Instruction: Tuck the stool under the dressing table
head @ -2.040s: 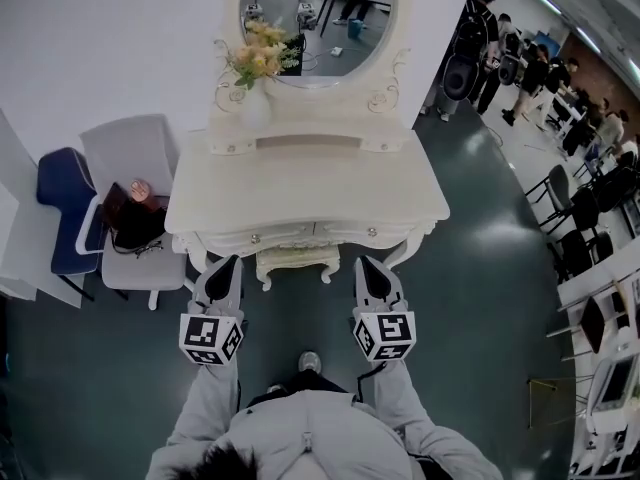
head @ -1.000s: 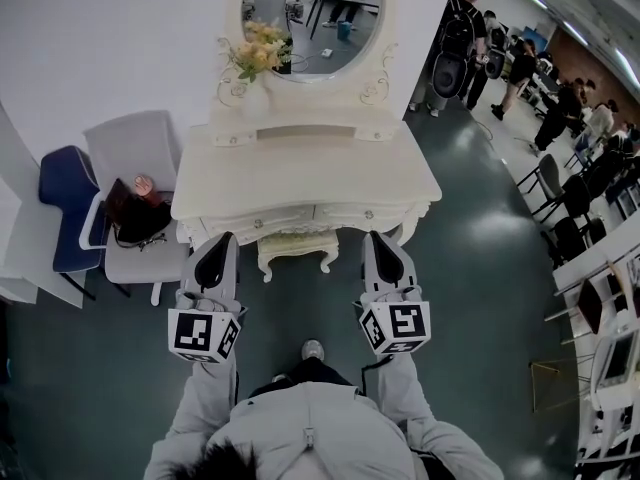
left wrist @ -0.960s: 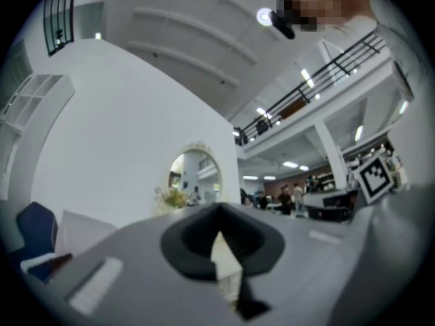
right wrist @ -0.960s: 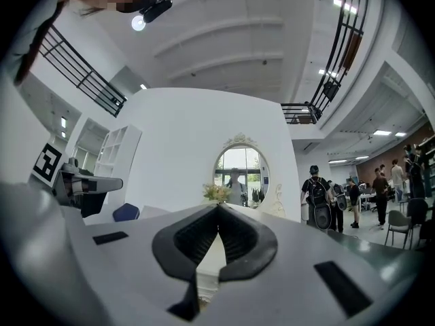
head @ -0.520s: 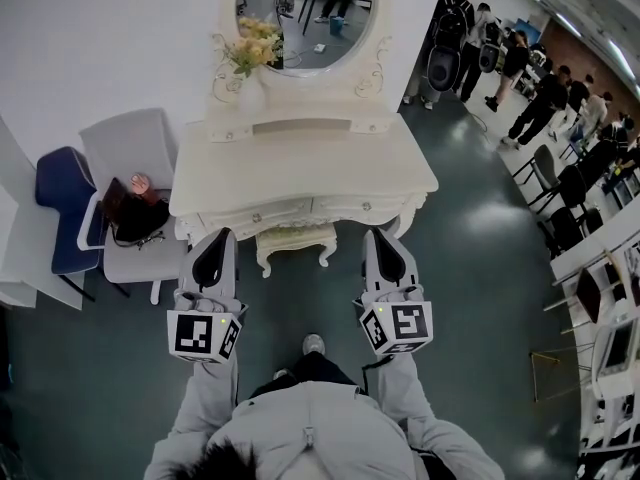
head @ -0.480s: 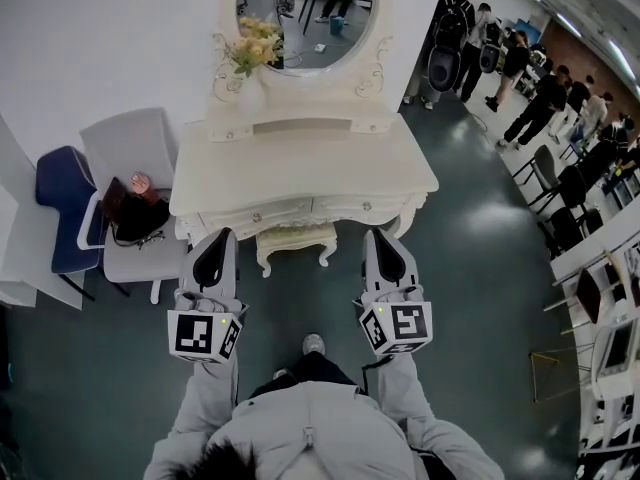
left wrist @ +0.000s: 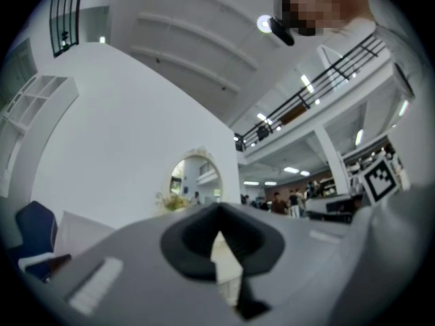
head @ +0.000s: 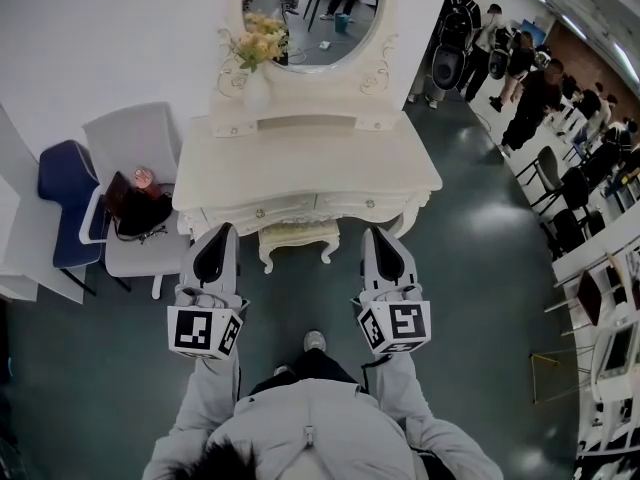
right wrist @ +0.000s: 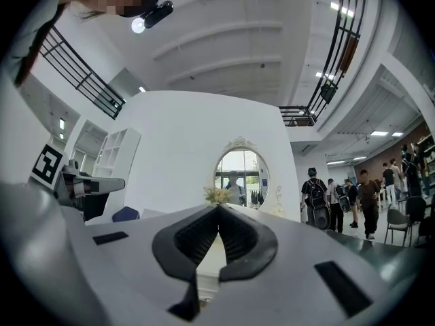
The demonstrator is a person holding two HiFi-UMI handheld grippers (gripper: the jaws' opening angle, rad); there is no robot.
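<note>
Left gripper (head: 221, 230) and right gripper (head: 376, 232), jaws closed and empty, flank the stool (head: 297, 238) jutting past the dressing table (head: 300, 163) edge.

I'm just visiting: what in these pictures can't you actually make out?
- The stool, head view: the dressing table covers most of it; only its front edge and two legs show.
- Gripper views: the left hand-held gripper and right hand-held gripper fill the lower half, hiding the floor.
- The dark bag on the grey chair, head view: too small to identify the item on it.
</note>
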